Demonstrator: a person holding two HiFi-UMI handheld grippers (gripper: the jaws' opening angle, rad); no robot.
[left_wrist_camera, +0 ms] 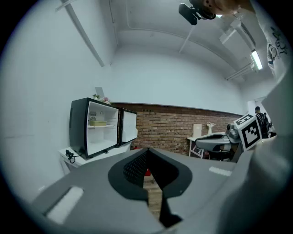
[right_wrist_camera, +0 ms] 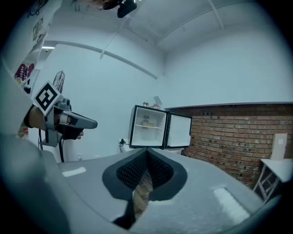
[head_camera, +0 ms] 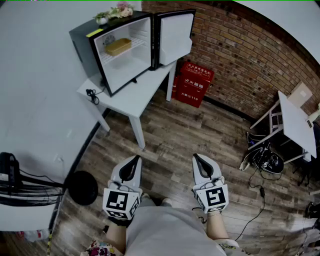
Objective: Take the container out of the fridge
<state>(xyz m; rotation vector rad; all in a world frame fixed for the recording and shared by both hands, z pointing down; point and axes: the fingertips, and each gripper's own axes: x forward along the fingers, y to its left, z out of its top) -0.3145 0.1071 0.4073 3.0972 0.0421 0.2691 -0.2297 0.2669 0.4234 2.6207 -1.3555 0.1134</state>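
- The container, yellow and seemingly a shallow box (too far off to say more), sits on the upper shelf inside the fridge.
- The fridge is black outside and white inside. Its door is swung wide open to the right.
- A small bunch of flowers stands on the fridge's top.
- The fridge stands on a white table against the wall.
- Red crates sit by the brick wall just beyond the table.
- The left gripper has its jaws pressed together with nothing between them.
- The right gripper is likewise closed and empty.
- Both are held side by side above the wooden floor, well apart from the fridge.
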